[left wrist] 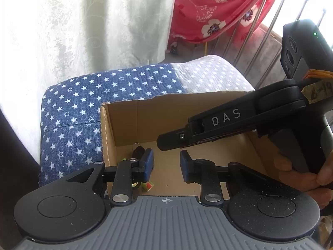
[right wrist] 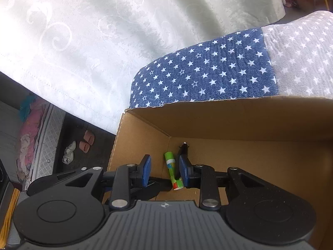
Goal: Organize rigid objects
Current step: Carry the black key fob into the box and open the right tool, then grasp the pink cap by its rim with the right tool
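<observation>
Fingers [right wrist: 146, 167] of both grippers gape empty over box [right wrist: 239, 120]; green tube [right wrist: 172, 169] lies lengthwise, pointing away.

A matt brown corrugated-cardboard box [right wrist: 239, 123], its top edge torn rough, sits on blue star-printed woven cloth [right wrist: 208, 70]. Inside lies a glossy green plastic tube [right wrist: 171, 167]. A pale embossed fabric curtain [left wrist: 83, 25] hangs behind.

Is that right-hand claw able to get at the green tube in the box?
Probably yes. The right claw hangs open above the green tube in the open-topped cardboard box, with nothing covering it; only a small dark object lies alongside.
</observation>
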A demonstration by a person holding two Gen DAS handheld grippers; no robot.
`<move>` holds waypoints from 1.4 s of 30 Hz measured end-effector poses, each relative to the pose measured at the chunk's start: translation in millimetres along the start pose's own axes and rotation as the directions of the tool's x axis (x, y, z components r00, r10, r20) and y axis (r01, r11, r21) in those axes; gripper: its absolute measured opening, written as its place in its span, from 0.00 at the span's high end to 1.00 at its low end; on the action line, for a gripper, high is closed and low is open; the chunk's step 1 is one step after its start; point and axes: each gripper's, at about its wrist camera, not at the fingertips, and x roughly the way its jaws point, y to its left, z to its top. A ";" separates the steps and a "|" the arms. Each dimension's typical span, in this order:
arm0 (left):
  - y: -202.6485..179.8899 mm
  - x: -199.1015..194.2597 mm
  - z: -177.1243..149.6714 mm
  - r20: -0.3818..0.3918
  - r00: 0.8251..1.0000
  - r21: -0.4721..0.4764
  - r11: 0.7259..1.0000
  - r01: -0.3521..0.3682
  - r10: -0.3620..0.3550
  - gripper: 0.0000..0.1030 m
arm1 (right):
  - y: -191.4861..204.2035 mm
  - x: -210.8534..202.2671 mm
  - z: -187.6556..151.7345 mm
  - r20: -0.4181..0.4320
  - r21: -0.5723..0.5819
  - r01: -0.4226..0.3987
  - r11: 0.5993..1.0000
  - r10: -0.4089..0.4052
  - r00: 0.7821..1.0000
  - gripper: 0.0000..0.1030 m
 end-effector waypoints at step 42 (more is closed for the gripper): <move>-118.3 -71.0 -257.3 0.152 0.987 0.281 0.960 0.005 -0.049 0.39 | -19.0 -91.5 -296.7 0.295 -0.174 0.145 0.974 -0.089 0.951 0.55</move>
